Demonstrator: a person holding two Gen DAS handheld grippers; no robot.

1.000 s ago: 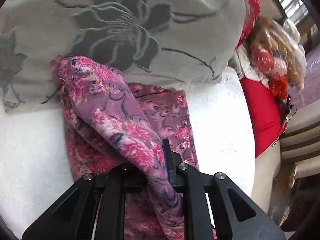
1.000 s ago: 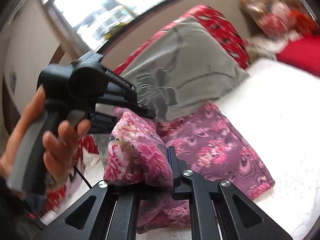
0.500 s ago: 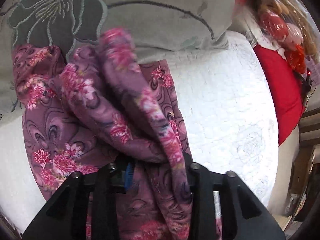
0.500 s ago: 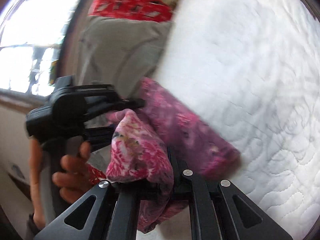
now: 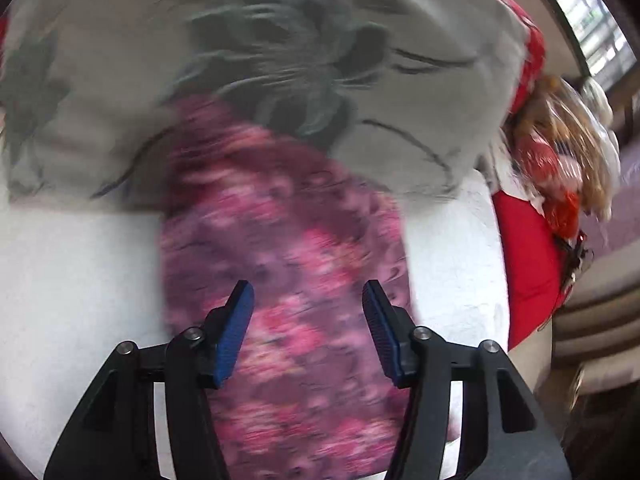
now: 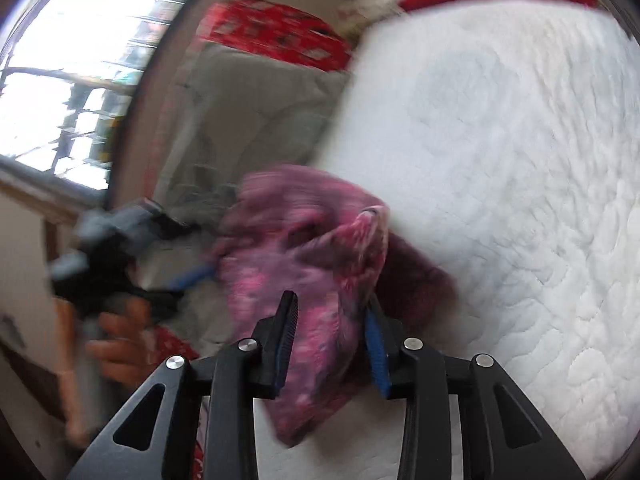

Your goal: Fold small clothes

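A small purple and pink floral garment [image 5: 288,248] lies folded on the white quilted mattress [image 5: 72,280], its far end against a grey pillow. My left gripper [image 5: 308,308] is open just above the garment's near part, holding nothing. In the right wrist view the garment [image 6: 312,248] is bunched. My right gripper [image 6: 332,320] has its jaws apart with a fold of the cloth lying loose between them. The left gripper [image 6: 120,264] shows blurred at the left there, in a hand.
A grey pillow with a dark flower print [image 5: 280,60] lies behind the garment, a red patterned pillow [image 6: 276,36] behind it. A red cushion [image 5: 528,264] and bagged items [image 5: 560,144] sit at the right. A window [image 6: 60,80] is at the left. White mattress [image 6: 500,160] spreads right.
Both grippers have opened and let go of the garment, which has dropped onto the mattress. The left gripper has pulled back; both views are motion-blurred.
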